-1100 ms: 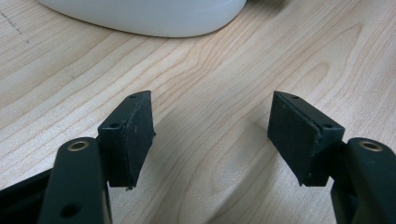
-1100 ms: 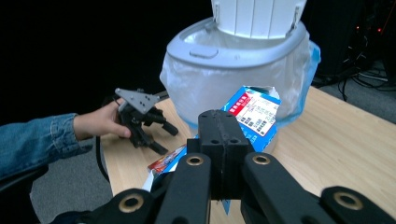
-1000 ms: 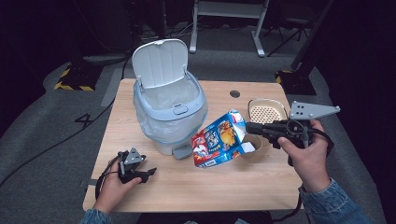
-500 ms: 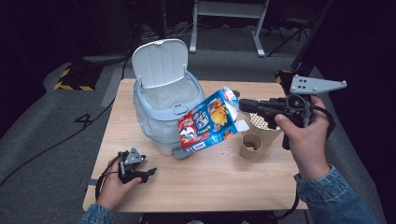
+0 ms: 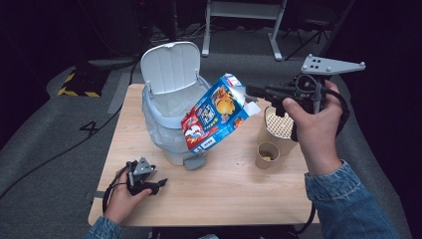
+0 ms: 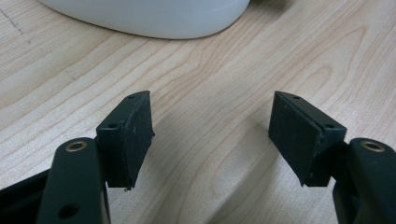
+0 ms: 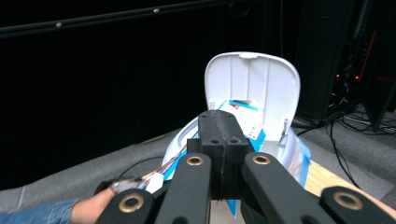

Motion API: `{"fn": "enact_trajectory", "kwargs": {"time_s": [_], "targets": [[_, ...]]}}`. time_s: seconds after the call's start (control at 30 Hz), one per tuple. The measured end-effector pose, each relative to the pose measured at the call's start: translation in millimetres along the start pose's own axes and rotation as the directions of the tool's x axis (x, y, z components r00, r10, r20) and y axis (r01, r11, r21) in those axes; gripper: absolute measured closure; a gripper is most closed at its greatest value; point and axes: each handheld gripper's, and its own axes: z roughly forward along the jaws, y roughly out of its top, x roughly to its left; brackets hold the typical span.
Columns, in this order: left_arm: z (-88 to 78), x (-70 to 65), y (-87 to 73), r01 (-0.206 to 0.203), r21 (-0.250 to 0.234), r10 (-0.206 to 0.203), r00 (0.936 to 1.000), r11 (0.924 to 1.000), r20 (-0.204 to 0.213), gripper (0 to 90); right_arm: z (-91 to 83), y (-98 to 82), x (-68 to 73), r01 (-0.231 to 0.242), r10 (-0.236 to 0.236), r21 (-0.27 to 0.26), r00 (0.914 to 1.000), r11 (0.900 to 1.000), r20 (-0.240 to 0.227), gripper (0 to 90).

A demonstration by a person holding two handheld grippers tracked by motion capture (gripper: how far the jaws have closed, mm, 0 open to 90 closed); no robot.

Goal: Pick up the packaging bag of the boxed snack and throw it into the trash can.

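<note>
A blue and red snack carton (image 5: 215, 119) hangs tilted in the air, its lower end over the rim of the pale bin (image 5: 166, 107). The bin's white lid (image 5: 170, 67) stands open. My right gripper (image 5: 249, 92) is shut on the carton's upper flap, held up at the right of the bin. In the right gripper view the jaws (image 7: 223, 126) are pressed together, with the carton (image 7: 245, 116) and the lid (image 7: 254, 79) just beyond them. My left gripper (image 5: 160, 184) rests on the table near the front left, open and holding nothing (image 6: 212, 133), close to the bin's base (image 6: 154, 16).
A short brown paper cup (image 5: 267, 154) and a taller brown paper bag (image 5: 278, 127) stand on the wooden table (image 5: 224, 194) under my right hand. The bin's foot pedal (image 5: 195, 162) juts toward the front. Dark floor and cables surround the table.
My right gripper has lifted the carton off the table and carried it up and left, toward the bin's opening. The left gripper has stayed where it was.
</note>
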Motion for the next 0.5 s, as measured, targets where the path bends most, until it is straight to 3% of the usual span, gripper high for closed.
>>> {"fn": "enact_trajectory", "kwargs": {"time_s": [0.2,0.5], "targets": [[-0.2,-0.4,0.0,0.002,0.001,-0.002,1.0,1.0,-0.002,30.9,6.8,11.8,-7.0,-0.008,0.009,-0.05,0.9995,0.999,0.029,90.0],[-0.2,-0.4,0.0,0.002,0.001,-0.002,1.0,1.0,-0.002,30.9,35.5,11.2,-22.7,-0.014,0.023,-0.061,0.9873,0.998,0.157,90.0]]}}
